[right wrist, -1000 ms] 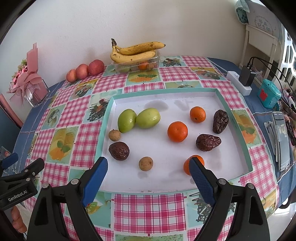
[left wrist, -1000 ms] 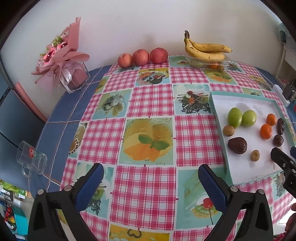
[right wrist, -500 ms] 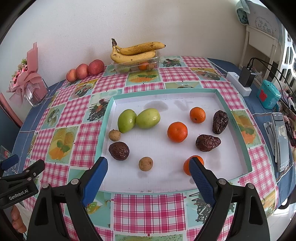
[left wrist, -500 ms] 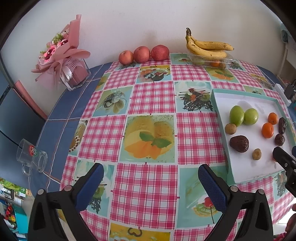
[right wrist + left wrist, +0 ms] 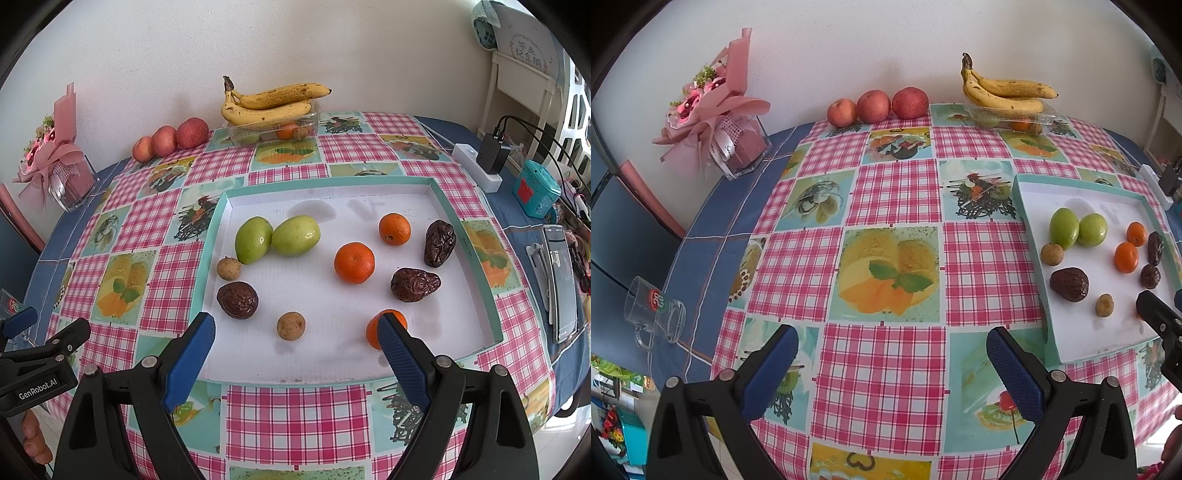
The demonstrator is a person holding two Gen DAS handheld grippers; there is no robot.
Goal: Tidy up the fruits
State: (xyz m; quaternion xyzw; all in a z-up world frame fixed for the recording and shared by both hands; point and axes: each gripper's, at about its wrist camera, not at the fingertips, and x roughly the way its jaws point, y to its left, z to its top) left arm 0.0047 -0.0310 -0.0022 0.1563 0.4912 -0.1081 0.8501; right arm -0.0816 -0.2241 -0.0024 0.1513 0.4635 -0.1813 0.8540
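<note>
A white tray with a teal rim (image 5: 476, 266) (image 5: 1023, 206) holds loose fruit: two green fruits (image 5: 277, 238) (image 5: 1076, 228), three oranges (image 5: 354, 262), three wrinkled dark-brown fruits (image 5: 237, 300) (image 5: 1069, 283) and two small tan round fruits (image 5: 291, 325). My right gripper (image 5: 295, 343) hovers open over the tray's near edge, nothing between its blue pads; its right pad partly hides the nearest orange (image 5: 373, 328). My left gripper (image 5: 892, 363) hangs open above the checked tablecloth, left of the tray, holding nothing.
Three red apples (image 5: 877, 105) and bananas on a clear plastic box (image 5: 1006, 96) line the wall. A pink bouquet in a clear box (image 5: 720, 118) and a glass mug (image 5: 653, 314) sit left. A power strip with charger (image 5: 480, 166), a teal box (image 5: 535, 188) and a phone (image 5: 561, 280) lie right.
</note>
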